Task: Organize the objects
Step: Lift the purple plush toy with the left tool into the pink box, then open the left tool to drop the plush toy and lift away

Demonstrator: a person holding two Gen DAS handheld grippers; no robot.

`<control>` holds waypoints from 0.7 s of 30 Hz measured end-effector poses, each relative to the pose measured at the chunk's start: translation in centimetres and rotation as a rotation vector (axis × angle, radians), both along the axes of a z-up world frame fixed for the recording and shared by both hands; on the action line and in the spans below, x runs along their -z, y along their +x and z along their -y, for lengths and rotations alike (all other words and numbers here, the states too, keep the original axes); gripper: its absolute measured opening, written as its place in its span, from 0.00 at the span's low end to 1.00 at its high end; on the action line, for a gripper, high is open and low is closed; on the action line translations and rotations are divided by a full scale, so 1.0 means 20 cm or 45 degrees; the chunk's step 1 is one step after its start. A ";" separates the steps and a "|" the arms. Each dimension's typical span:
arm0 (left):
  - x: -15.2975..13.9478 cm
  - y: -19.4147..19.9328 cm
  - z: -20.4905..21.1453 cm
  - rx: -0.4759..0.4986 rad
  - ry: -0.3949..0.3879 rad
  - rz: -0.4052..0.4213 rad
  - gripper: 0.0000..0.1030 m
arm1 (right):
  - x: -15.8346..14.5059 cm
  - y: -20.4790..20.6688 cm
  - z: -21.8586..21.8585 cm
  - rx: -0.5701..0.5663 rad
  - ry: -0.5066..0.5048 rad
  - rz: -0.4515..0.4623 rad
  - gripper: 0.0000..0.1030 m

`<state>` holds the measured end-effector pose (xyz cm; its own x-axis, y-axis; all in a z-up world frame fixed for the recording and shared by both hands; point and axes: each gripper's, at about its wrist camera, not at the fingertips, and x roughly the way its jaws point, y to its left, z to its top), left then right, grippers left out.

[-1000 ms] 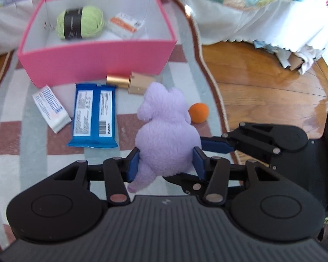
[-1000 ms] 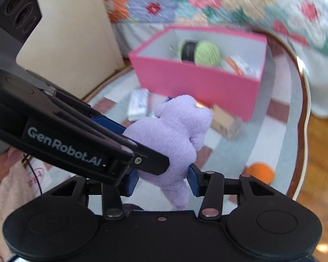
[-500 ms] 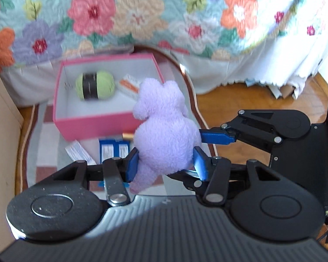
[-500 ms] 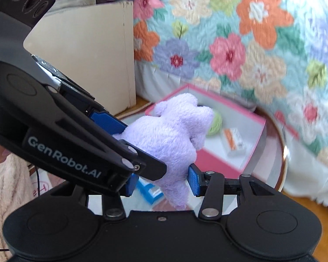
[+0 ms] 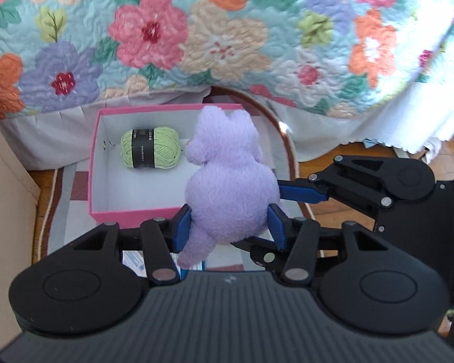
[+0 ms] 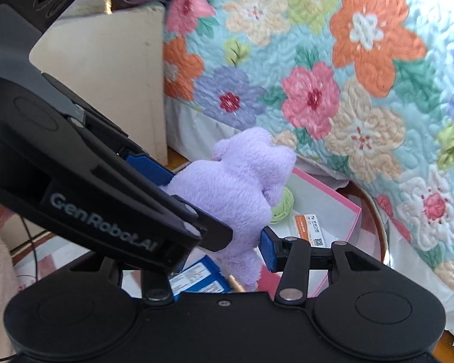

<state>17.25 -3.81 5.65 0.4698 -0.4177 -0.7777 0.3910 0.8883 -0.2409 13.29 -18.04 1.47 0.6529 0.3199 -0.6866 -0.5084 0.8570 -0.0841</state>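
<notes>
A purple plush toy [image 5: 230,187] hangs in the air, gripped from two sides at once. My left gripper [image 5: 230,227] is shut on its lower body, blue pads pressing both flanks. One blue finger [image 5: 299,193] of my right gripper reaches in from the right. In the right wrist view the plush toy [image 6: 227,193] sits in my right gripper [image 6: 227,257], also shut on it, with the left gripper's arm [image 6: 106,211] crossing in front. Below and behind the toy stands the open pink box [image 5: 130,213], holding a green yarn ball [image 5: 149,148] and an orange-and-white packet [image 6: 308,230].
A flowered quilt [image 5: 227,30] hangs over the bed just behind the box. A cream panel [image 6: 121,75] stands at the left. On the checked rug [image 5: 60,211] under the grippers lie a blue packet [image 6: 196,281] and a gold item [image 6: 236,282]. Wood floor [image 5: 333,157] shows to the right.
Both grippers have risen together with the plush toy, from low over the rug to above the box's front wall. The views tilted up, so the quilt now fills the top.
</notes>
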 end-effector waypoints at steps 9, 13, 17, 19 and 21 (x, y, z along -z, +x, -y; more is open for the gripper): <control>0.40 0.48 0.12 -0.065 -0.027 -0.223 0.51 | 0.32 0.51 0.14 0.094 0.007 -0.261 0.50; 0.61 0.64 0.15 -0.104 -0.028 -0.352 0.51 | 0.50 0.68 0.19 0.136 0.051 -0.434 0.50; 0.77 0.74 0.16 -0.146 -0.045 -0.426 0.51 | 0.65 0.78 0.21 0.180 0.079 -0.532 0.50; 0.83 0.76 0.16 -0.173 -0.057 -0.439 0.51 | 0.71 0.81 0.21 0.173 0.072 -0.542 0.50; 0.89 0.79 0.15 -0.201 -0.071 -0.451 0.51 | 0.76 0.85 0.21 0.166 0.067 -0.565 0.50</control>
<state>32.97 -6.83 -12.09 0.2378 -0.4078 -0.8816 0.1346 0.9127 -0.3859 30.26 -22.17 -13.69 0.3366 0.2966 -0.8937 -0.3734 0.9133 0.1624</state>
